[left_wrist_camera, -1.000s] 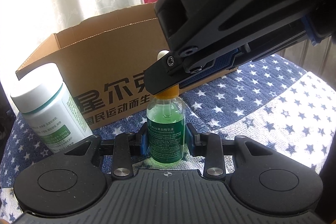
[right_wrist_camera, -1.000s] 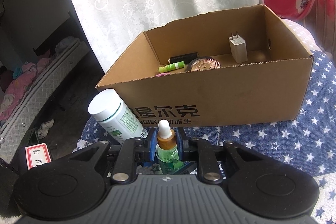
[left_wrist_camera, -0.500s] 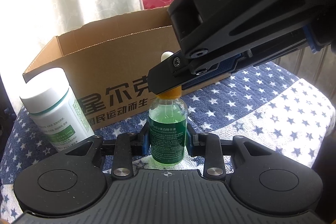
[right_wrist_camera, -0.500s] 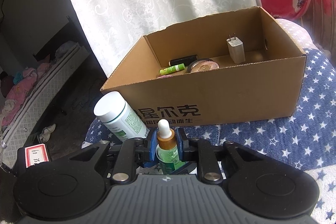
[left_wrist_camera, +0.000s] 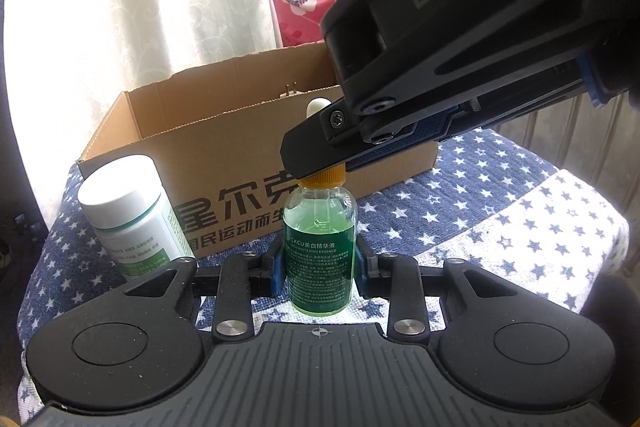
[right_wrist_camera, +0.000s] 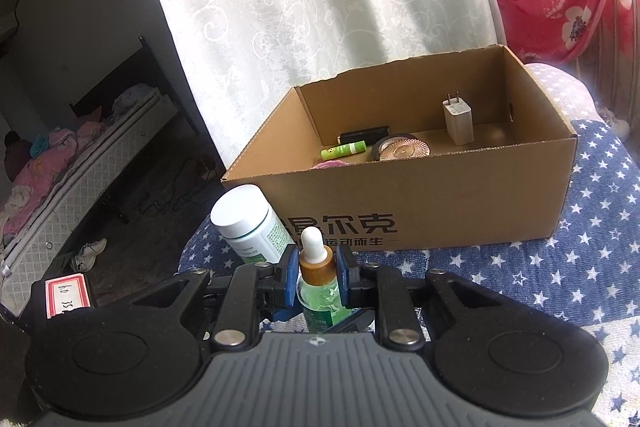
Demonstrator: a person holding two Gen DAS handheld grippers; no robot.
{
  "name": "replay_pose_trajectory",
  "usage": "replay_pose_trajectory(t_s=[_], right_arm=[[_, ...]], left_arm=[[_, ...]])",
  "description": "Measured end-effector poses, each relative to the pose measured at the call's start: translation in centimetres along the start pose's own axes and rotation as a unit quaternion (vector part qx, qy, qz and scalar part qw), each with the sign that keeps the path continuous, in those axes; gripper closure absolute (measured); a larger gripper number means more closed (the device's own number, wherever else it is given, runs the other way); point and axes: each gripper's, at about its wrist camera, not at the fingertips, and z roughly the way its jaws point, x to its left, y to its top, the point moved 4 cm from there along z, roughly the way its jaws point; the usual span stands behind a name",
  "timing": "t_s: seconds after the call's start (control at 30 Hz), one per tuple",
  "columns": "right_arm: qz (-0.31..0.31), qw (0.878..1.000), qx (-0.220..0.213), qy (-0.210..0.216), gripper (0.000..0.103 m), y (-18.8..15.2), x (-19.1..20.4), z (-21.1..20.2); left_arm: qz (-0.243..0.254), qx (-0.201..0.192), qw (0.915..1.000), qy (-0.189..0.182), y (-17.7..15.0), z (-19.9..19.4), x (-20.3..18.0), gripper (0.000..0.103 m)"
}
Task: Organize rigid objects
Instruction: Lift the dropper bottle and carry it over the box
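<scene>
Left hand-held gripper (left_wrist_camera: 320, 267) clamps glass dropper bottle (left_wrist_camera: 319, 247); right hand-held gripper (right_wrist_camera: 316, 277) pinches ribbed cap.

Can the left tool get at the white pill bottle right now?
Probably not as things stand: the left tool is clamped on the green dropper bottle, with the right tool on its cap. The pill bottle stands unobstructed just beside it.

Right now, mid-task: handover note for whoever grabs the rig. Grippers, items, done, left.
Left gripper: shut on the body of the green dropper bottle.
Right gripper: shut on the same bottle's orange cap.
Bottle is upright, in front of the cardboard box.
White pill bottle stands on the star-print cloth, left of the dropper bottle, untouched.
Done: charger, green tube, black tube and round disc are in the box.
Left: dropper bottle and pill bottle.
</scene>
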Motion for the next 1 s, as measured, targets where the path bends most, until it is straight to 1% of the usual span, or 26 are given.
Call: replay_pose_trajectory(t_s=[0.03,0.07,0.1,0.3,0.33,0.77,1.0], right_arm=[[-0.001,1.000,-0.002,0.000,0.082,0.0,0.1,-0.2],[-0.002,1.000,-0.003,0.000,0.082,0.0,0.2,-0.3],[-0.003,1.000,-0.005,0.000,0.081,0.0,0.3,-0.5],[-0.009,1.000,-0.015,-0.001,0.082,0.1,0.9,-1.3],[-0.010,1.000,-0.016,-0.001,0.082,0.2,1.0,-1.4],[-0.019,1.000,-0.022,-0.003,0.082,0.2,1.9,-1.9],[-0.033,0.999,-0.042,-0.002,0.082,1.2,2.6,-3.2]], left_arm=[[0.000,-0.002,1.0000,0.001,0.0,-0.2,-0.1,0.072],[0.000,-0.003,1.0000,0.001,0.7,0.9,0.5,0.072],[0.001,-0.005,1.0000,0.001,0.9,1.1,0.6,0.072],[0.001,-0.015,0.9999,0.003,0.8,0.1,0.2,0.072],[0.001,-0.016,0.9999,0.003,1.2,1.0,0.9,0.072],[-0.004,-0.025,0.9997,0.005,1.6,0.4,1.2,0.072],[-0.002,-0.042,0.9991,0.001,3.4,-0.6,1.4,0.072]])
